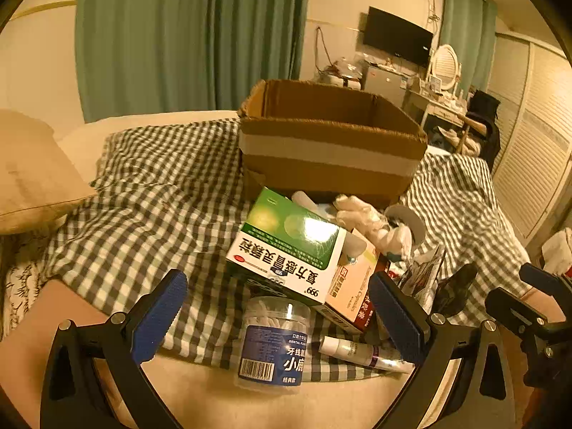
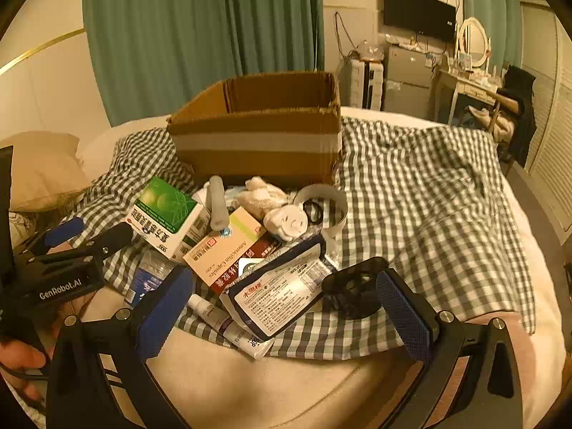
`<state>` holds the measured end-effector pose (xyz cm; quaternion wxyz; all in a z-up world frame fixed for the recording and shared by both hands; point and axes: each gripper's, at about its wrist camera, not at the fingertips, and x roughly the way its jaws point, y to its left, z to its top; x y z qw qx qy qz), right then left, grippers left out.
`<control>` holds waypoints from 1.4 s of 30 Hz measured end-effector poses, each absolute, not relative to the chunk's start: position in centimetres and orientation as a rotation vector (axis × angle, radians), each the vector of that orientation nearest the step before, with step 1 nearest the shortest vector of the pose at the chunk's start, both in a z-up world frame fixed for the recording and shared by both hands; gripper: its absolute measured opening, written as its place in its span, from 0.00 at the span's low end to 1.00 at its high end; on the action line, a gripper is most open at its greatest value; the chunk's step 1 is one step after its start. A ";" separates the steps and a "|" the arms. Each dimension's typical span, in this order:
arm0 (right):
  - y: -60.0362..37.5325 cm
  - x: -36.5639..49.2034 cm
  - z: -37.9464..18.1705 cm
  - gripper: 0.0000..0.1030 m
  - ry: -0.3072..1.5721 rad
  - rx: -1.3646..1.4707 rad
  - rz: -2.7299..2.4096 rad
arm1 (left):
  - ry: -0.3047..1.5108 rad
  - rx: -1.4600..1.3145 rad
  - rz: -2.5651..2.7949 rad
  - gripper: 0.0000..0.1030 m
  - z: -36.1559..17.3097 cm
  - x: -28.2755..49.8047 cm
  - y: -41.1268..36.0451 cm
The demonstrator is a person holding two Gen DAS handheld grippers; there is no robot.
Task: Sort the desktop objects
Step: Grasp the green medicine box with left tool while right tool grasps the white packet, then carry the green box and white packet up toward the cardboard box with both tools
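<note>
A heap of small items lies on a checked cloth [image 2: 422,193] in front of an open cardboard box [image 1: 329,143] [image 2: 257,136]. My left gripper [image 1: 279,318] is open and hangs just over a clear floss jar [image 1: 273,343], with a green medicine box [image 1: 289,246] and an orange capsule box [image 1: 354,286] beyond it. My right gripper [image 2: 284,312] is open above a labelled pouch [image 2: 282,293] and a white tube [image 2: 228,325]. Neither gripper holds anything. The left gripper [image 2: 71,250] also shows at the left of the right wrist view, with a hand [image 2: 18,354] below it.
In the heap are a white glove [image 2: 264,193], a white plug [image 2: 289,221], a tape roll [image 2: 325,203], a grey stick [image 2: 218,203] and a black round object [image 2: 354,286]. A pillow [image 1: 32,178] lies at the left. Green curtains, a dresser and a screen stand behind.
</note>
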<state>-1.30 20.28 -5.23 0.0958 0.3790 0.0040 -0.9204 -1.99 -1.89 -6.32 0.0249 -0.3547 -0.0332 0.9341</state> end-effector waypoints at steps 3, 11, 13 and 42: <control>20.1 -2.1 -6.3 1.00 0.024 1.162 -2.701 | -0.037 -1.085 2.851 1.00 -7.3 -2.9 -1.4; 19.5 -4.1 -8.3 1.00 0.059 1.225 -2.662 | 0.167 -1.081 2.799 1.00 -9.0 -5.8 -0.9; 19.0 -4.5 -8.6 1.00 0.089 1.244 -2.655 | 0.196 -1.087 2.777 1.00 -9.7 -6.3 -0.7; 18.0 -6.9 -13.3 0.34 0.062 1.486 -2.545 | 0.099 -1.098 2.770 0.94 -11.6 -8.9 -2.5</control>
